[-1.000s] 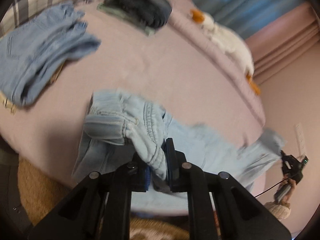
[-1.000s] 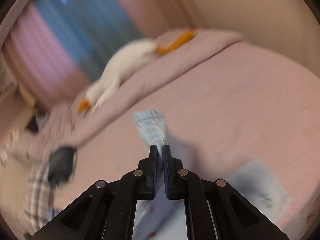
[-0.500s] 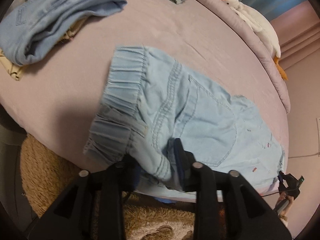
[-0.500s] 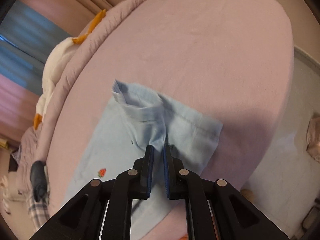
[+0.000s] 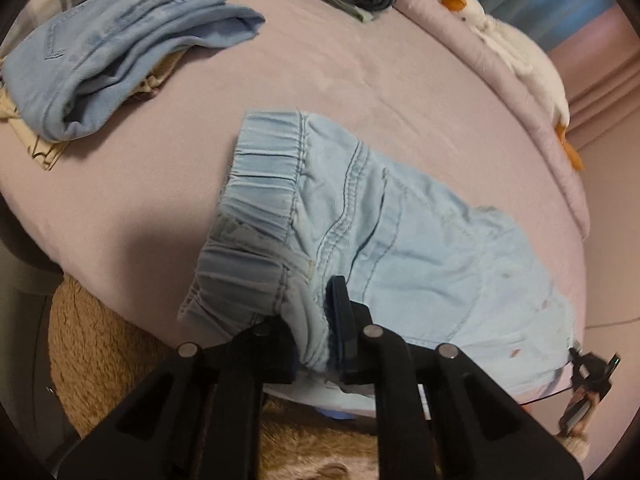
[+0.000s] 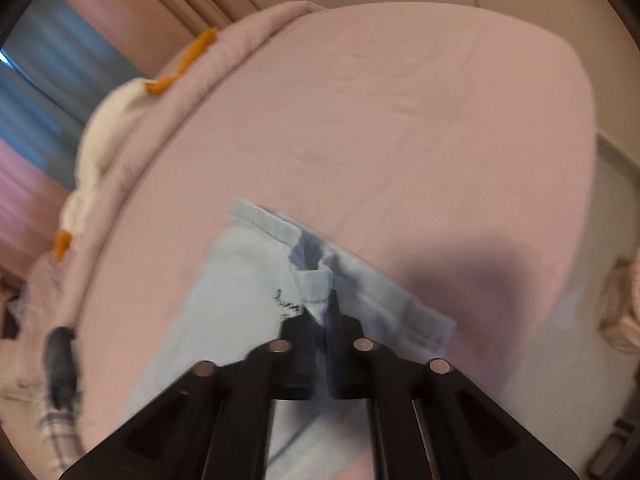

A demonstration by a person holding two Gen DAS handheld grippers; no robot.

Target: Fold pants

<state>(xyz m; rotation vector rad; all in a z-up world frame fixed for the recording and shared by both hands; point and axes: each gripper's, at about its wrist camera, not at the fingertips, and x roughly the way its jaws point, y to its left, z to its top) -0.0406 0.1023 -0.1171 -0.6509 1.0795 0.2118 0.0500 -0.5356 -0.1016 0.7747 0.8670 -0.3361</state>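
Pants [image 5: 400, 236] lie spread on the bed [image 5: 320, 72], both grippers' fingers [image 5: 340, 312] pinching their edges.

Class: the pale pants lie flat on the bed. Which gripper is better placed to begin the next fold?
Probably right. The right gripper pinches the leg hem and can carry it toward the waistband, where the left gripper anchors the pants at the bed edge.

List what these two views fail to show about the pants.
- Pants near edge, left wrist view: hidden behind the left gripper.
- Black stitched writing, right wrist view: blurred and partly covered by the right gripper.
- Leg hems: outside the left wrist view.
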